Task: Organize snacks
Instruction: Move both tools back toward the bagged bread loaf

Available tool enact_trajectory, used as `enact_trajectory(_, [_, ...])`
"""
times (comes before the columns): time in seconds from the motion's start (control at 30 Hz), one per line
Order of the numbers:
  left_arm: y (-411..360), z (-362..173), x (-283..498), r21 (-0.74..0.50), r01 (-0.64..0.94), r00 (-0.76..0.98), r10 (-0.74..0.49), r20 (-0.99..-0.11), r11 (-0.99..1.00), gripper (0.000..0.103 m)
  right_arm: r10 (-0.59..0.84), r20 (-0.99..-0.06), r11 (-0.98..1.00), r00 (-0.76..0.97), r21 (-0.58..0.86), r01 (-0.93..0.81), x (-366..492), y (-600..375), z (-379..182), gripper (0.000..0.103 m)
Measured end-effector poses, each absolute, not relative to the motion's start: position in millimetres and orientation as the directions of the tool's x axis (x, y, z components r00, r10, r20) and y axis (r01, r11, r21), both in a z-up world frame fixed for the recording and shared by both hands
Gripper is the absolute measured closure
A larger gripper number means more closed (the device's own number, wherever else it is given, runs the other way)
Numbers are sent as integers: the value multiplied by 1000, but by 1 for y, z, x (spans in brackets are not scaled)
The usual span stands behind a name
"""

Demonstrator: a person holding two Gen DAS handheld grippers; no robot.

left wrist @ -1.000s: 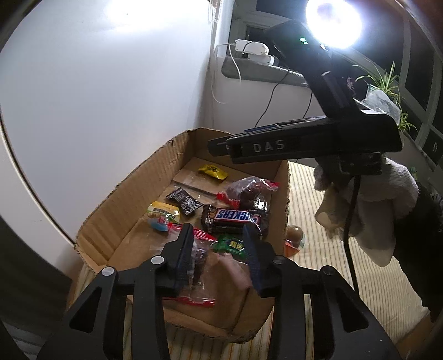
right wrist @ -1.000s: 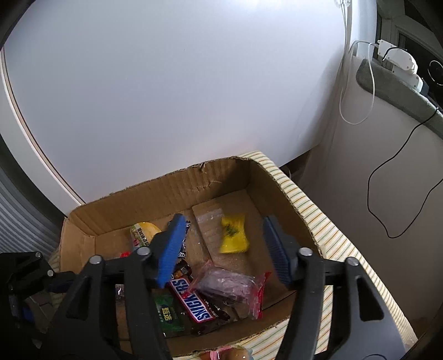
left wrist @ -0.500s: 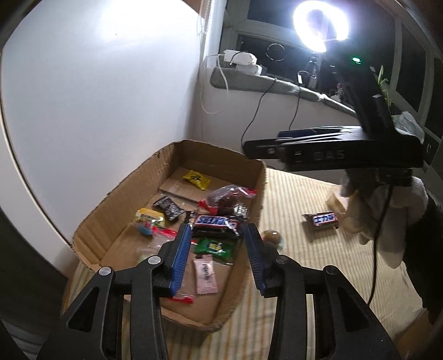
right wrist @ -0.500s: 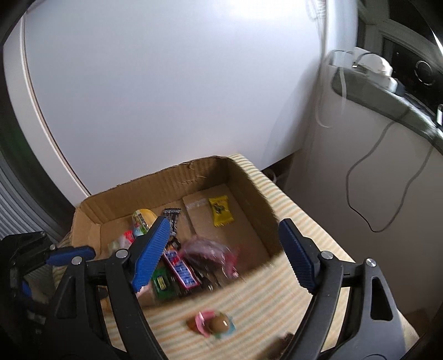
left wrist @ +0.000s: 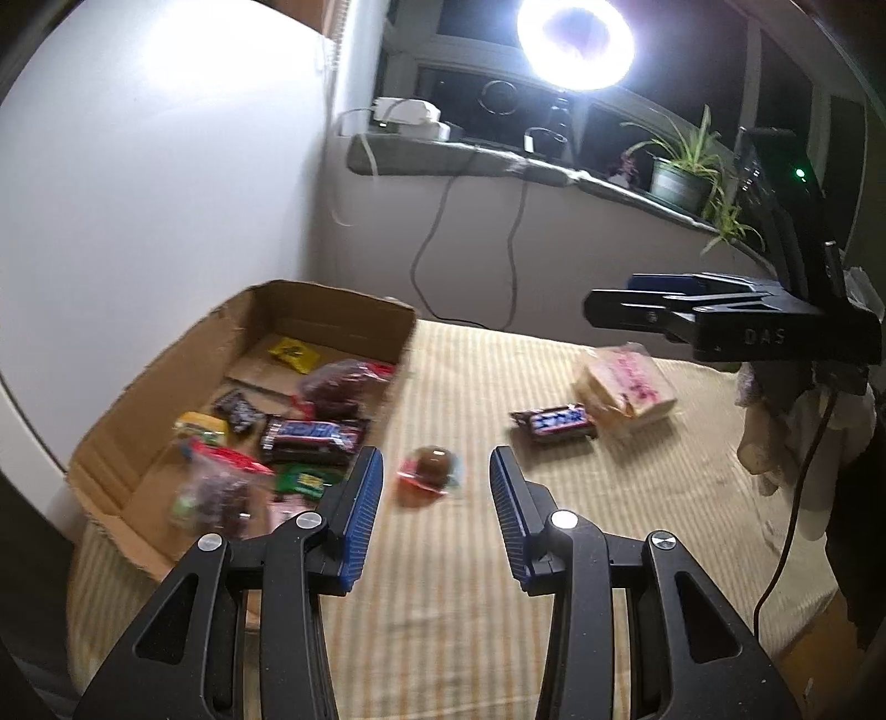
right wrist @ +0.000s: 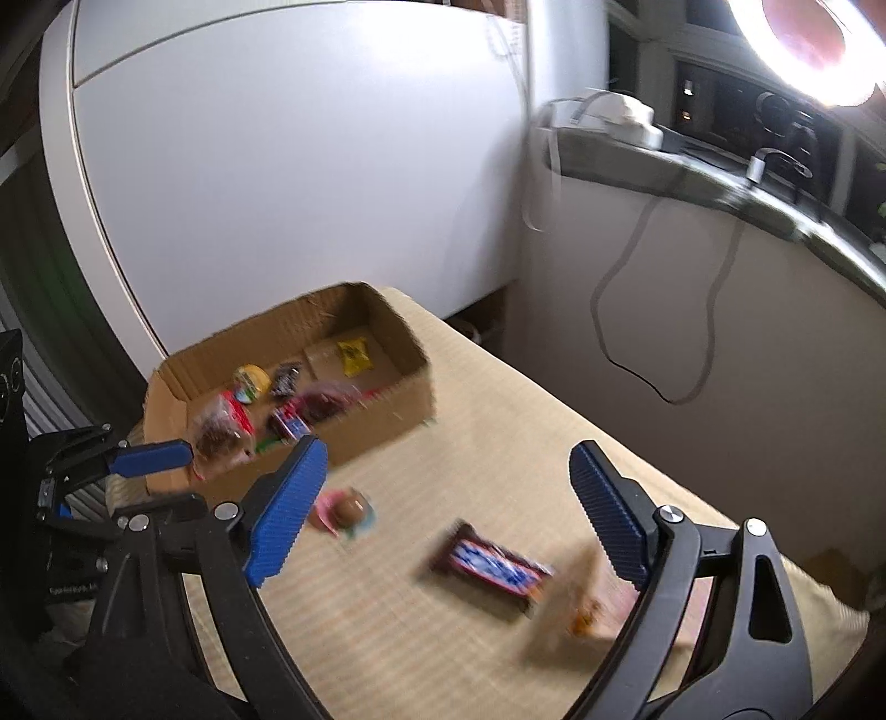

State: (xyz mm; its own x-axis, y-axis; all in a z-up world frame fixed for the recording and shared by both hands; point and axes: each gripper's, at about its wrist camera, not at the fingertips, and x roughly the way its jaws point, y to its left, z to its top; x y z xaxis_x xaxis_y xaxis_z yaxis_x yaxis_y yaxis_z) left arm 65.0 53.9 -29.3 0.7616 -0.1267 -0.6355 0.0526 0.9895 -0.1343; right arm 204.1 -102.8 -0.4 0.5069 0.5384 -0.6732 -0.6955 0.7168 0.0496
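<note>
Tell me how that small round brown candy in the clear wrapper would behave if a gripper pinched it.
The round candy looks ball-shaped, so on the striped cloth it may roll or squirt from the pads. Its loose, crinkly wrapper looks slippery and floppy; gripping only that could let it swing. It probably weighs very little.

left gripper (left wrist: 436,487) fingers apart, right gripper (right wrist: 448,509) wide

A home room, likely a bedroom: a striped woven mat (left wrist: 554,554) carries a cardboard box (left wrist: 166,387) of sweets, beside a window sill (left wrist: 498,160) with a potted spider plant (left wrist: 681,166), trailing charger cables (left wrist: 432,243), and a ring light (left wrist: 576,44).
</note>
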Motion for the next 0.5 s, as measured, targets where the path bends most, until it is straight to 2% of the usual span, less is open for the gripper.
enact_trajectory(0.07, [46,-32,66,-139,67,754,-141,-641,988,64,522,-671,741,527,51,-670,202,-124,-1,7])
enact_trajectory(0.13, [38,-34,70,-145,77,748,-153,-646,987,51,512,-669,758,539,58,-649,201,-140,-2,3])
enact_trajectory(0.27, [22,-38,76,-166,103,735,-188,-652,981,46,475,-677,803,562,72,-592,205,-177,-10,2])
enact_trajectory(0.3, [16,-39,79,-169,112,731,-196,-653,979,42,468,-682,810,562,78,-581,207,-184,-12,2])
enact_trajectory(0.5, [-11,-45,93,-183,168,705,-247,-664,969,40,440,-704,850,558,126,-512,225,-221,-30,2])
